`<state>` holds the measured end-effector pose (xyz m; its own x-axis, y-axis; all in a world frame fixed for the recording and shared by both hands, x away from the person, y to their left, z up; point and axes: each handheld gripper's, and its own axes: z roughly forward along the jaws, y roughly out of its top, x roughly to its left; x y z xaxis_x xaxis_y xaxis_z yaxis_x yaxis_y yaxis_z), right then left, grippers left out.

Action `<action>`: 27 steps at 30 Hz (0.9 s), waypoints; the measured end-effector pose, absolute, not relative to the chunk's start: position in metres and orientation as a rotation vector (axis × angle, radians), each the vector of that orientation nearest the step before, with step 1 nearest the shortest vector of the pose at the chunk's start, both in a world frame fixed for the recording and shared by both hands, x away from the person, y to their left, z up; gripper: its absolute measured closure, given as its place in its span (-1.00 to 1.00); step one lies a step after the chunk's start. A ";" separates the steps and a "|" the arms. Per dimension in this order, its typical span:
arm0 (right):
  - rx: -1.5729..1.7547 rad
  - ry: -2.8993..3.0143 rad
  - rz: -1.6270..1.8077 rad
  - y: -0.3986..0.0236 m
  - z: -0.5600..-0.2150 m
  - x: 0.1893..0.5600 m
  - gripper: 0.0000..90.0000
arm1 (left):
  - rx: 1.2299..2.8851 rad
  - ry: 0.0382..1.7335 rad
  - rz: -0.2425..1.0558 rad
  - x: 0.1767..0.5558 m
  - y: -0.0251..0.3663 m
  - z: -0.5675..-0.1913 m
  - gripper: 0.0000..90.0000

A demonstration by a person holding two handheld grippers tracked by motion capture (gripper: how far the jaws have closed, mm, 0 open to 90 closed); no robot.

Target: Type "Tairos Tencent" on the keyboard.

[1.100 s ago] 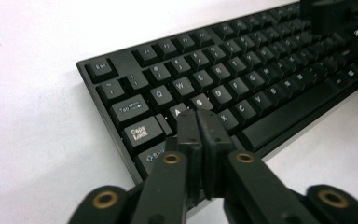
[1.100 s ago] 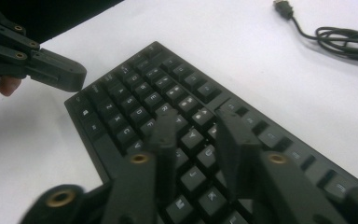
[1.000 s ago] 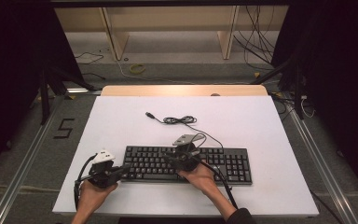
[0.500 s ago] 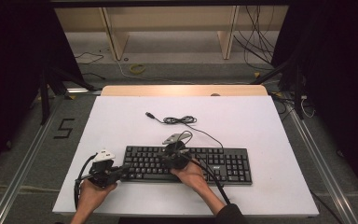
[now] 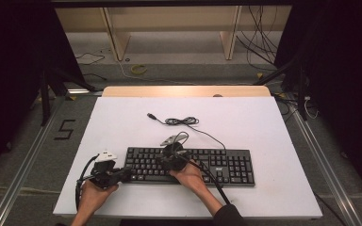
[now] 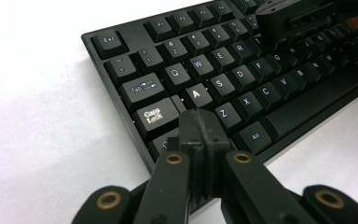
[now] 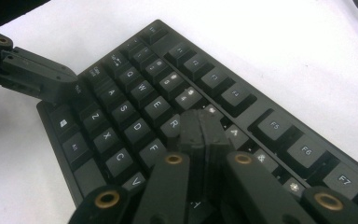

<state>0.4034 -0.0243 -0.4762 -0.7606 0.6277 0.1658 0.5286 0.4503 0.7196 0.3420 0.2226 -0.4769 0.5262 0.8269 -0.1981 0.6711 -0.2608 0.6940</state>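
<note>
High view: typing on the keyboard (image 5: 188,165) lying near the table's (image 5: 273,127) front edge seemingly underway, left gripper (image 6: 200,126) clenched empty over Shift, right gripper (image 7: 200,128) clenched empty around T, more keys likely remaining.
</note>
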 end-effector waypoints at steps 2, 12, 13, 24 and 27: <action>1.032 2.570 1.206 -0.024 -0.477 0.404 1.00 | 2.013 1.218 0.263 0.342 0.223 -0.477 0.99; 1.038 2.572 1.198 -0.022 -0.478 0.404 1.00 | 2.013 1.223 0.261 0.344 0.222 -0.478 0.99; 1.037 2.574 1.198 -0.022 -0.478 0.404 1.00 | 2.015 1.222 0.261 0.344 0.222 -0.478 0.99; 1.047 2.573 1.180 -0.021 -0.481 0.404 1.00 | 2.016 1.231 0.255 0.346 0.220 -0.481 0.99; 1.038 2.571 1.174 -0.020 -0.481 0.403 1.00 | 2.019 1.226 0.249 0.346 0.220 -0.481 0.99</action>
